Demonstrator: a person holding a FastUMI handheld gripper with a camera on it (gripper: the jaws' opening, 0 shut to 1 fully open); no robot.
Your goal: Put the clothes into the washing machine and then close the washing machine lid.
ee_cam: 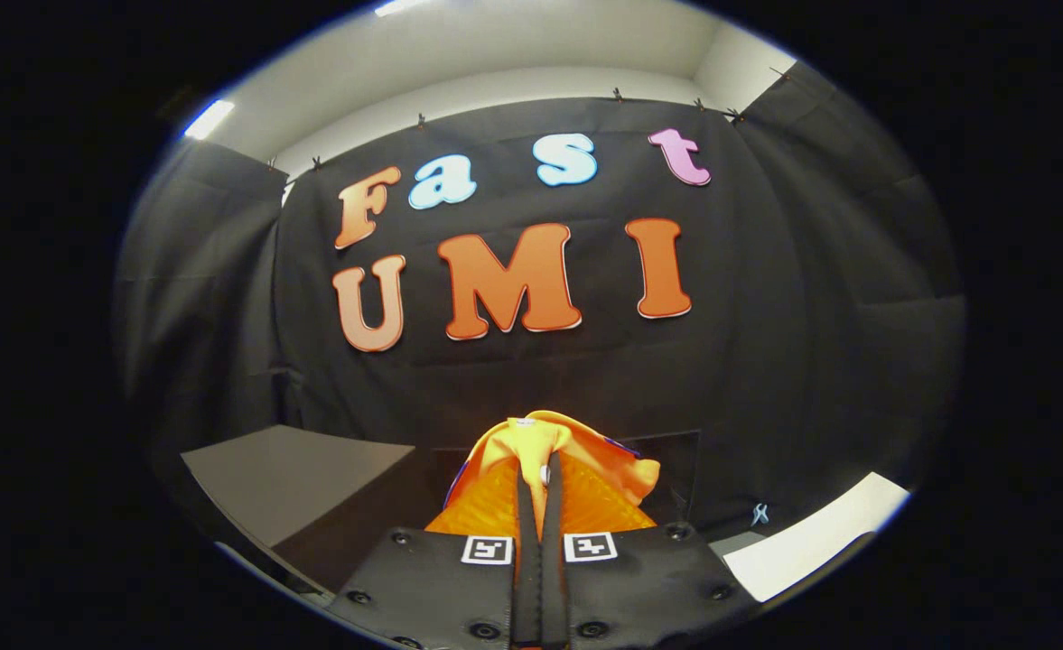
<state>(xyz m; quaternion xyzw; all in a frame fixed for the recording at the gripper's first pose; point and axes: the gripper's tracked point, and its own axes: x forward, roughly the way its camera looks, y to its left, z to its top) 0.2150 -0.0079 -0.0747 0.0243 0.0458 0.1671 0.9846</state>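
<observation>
Gripper view: my claw (538, 478) pinches the orange garment (585, 469) between both fingers, lifted before the black cloth wall (766, 343) — carrying step, I judge. Next: find the washing machine and lower the garment in — lid afterwards.

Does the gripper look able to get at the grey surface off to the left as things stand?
Probably not yet: the gripper is shut on an orange garment, raised, and the grey surface lies lower, off to the side.
</observation>
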